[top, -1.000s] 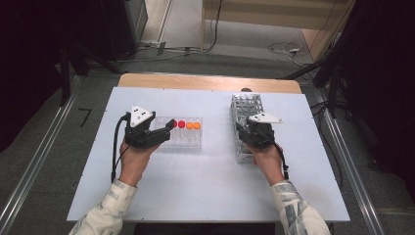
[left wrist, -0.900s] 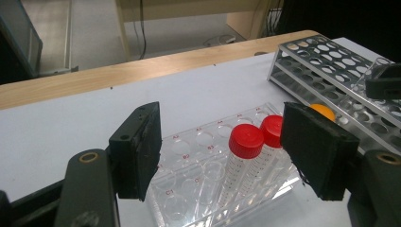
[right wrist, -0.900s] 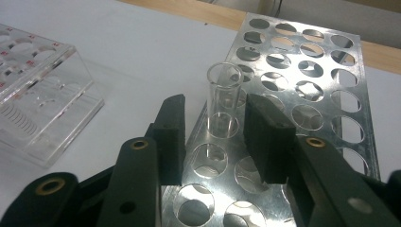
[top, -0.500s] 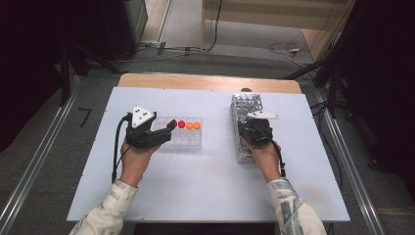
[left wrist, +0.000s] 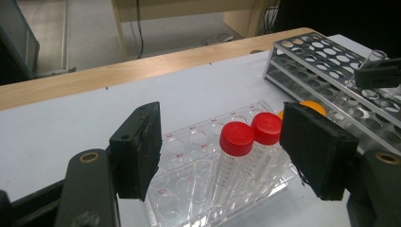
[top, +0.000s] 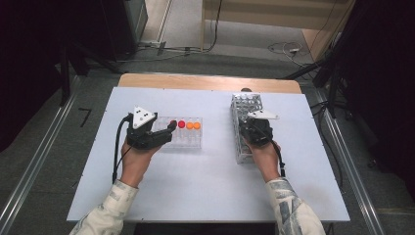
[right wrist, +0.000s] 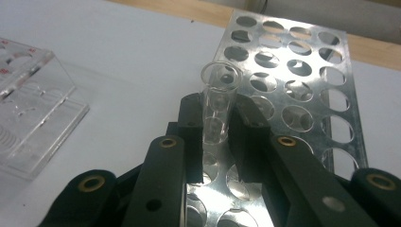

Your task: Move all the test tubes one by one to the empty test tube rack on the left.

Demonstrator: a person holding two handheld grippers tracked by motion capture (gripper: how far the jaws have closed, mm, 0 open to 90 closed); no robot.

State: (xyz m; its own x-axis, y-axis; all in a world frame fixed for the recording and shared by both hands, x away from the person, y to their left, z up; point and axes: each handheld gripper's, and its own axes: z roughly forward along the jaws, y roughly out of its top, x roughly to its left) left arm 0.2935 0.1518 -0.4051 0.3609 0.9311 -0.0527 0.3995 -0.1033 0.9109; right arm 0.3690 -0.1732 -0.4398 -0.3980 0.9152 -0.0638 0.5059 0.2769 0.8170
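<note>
Right hand-held gripper has just been closing and is now clamped on a clear glass test tube, open mouth up, with no cap on it. The tube stands upright in the metal rack at the right of the table, in a hole toward the rack's near end. The pads grip it below the rim, and the lower part is down in the holes.

Left hand-held gripper is open, its jaws standing either side of the clear plastic rack left of centre, gripping nothing. That rack holds two red-capped tubes and, beyond them, orange caps; from above they sit along its far row.

My read is that the step is lifting the glass tube out of the metal rack.

- Pull straight up along the tube's axis. Any tilt and the glass binds on the hole edges in the plates.
- Keep the grip firm but don't squeeze harder. It's thin glass on hard pads.
- Clear the top plate fully before moving sideways.
- The grip is near the top, so the bottom can swing. Move slowly and keep it upright.
- If it's going to the plastic rack, the near rows look empty. Use those and stay clear of the capped tubes.
- The left hand-held gripper could steady the plastic rack, as it's light and can slide.
</note>
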